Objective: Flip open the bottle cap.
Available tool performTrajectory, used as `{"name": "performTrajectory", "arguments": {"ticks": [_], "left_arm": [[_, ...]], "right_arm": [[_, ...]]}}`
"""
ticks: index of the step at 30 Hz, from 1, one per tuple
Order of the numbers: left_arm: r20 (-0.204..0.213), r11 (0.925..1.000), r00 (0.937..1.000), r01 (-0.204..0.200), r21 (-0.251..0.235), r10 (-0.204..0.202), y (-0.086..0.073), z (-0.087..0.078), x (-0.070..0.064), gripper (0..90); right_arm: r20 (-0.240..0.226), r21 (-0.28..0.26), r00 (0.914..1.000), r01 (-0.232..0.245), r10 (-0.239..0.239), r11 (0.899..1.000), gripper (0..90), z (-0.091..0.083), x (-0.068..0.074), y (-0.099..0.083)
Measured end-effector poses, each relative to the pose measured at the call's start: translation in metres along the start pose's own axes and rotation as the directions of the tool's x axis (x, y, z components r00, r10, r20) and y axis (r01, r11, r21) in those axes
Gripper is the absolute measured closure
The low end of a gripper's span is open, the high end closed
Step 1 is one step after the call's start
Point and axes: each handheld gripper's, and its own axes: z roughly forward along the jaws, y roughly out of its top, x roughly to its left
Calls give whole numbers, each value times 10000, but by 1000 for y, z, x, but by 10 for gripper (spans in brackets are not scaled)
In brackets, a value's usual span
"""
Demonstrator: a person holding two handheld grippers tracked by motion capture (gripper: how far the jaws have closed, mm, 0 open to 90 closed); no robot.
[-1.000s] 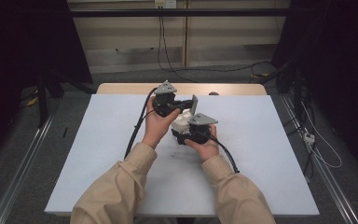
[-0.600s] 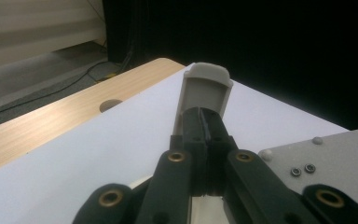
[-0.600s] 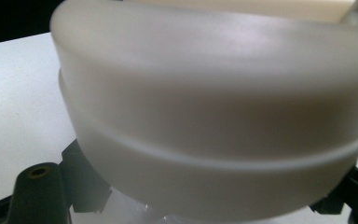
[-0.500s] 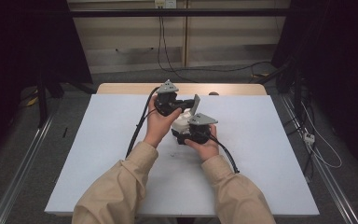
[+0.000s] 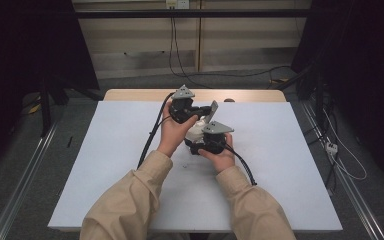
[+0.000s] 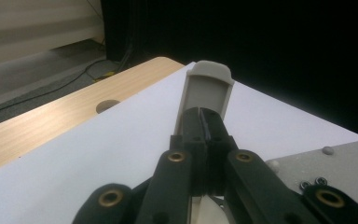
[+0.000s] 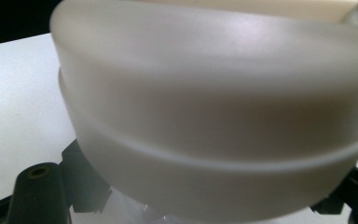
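Clearly, we work near the middle of the white-covered desk [image 5: 105, 165], holding a round translucent white plastic container [image 7: 214, 116] just above it. We steady its body with the right gripper [image 5: 200, 141]; whether those fingers are open or closed we cannot tell, and the contents are hidden by the cloudy wall. We keep the left gripper [image 6: 205, 128] closed on the flat grey plastic tab [image 6: 207, 91], which stands upright over the container. We judge that pulling too hard could jerk the container loose, tipping it and spilling whatever is inside.
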Motion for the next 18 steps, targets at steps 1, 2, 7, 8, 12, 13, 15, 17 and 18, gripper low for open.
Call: {"name": "performTrajectory", "arguments": {"ticks": [1, 2, 7, 8, 12, 13, 15, 17, 18], "left_arm": [[0, 10000, 10000, 14, -1, -14, 0, 0, 0, 900], [-1, 10000, 10000, 17, 7, -17, 0, 1, 0, 900], [0, 10000, 10000, 6, 63, -6, 0, 2, 0, 900], [6, 10000, 10000, 9, 85, -9, 0, 3, 0, 900], [-28, 9999, 10000, 1, 125, -1, 0, 4, 1, 900], [12, 9999, 10000, -9, 148, 9, 0, 4, 1, 900], [2, 9999, 10000, -36, 164, 36, 1, 5, 1, 900], [6, 9998, 10000, -43, 171, 43, 1, 6, 1, 900], [-13, 9998, 10000, -65, 204, 66, 1, 6, 1, 899]], "right_arm": [[2, -3, 10000, 12, -12, 10000, 184, 0, 0, 0], [4, -3, 10000, 15, -15, 10000, 184, 0, 0, 0], [4, 6, 10000, 15, -15, 10000, 184, 0, 0, 0], [-1, 9, 10000, -5, 5, 10000, 184, 0, 0, 0], [-1, 11, 10000, -2, 2, 10000, 184, 0, 0, 0], [-10, 9, 10000, -1, 1, 10000, 184, 0, 0, 0], [-15, 9, 10000, -12, 12, 10000, 183, 0, -1, 0], [-9, 14, 10000, -10, 10, 10000, 184, 0, -1, 0], [-14, 16, 10000, -5, 5, 10000, 184, 0, 0, 0]]}}
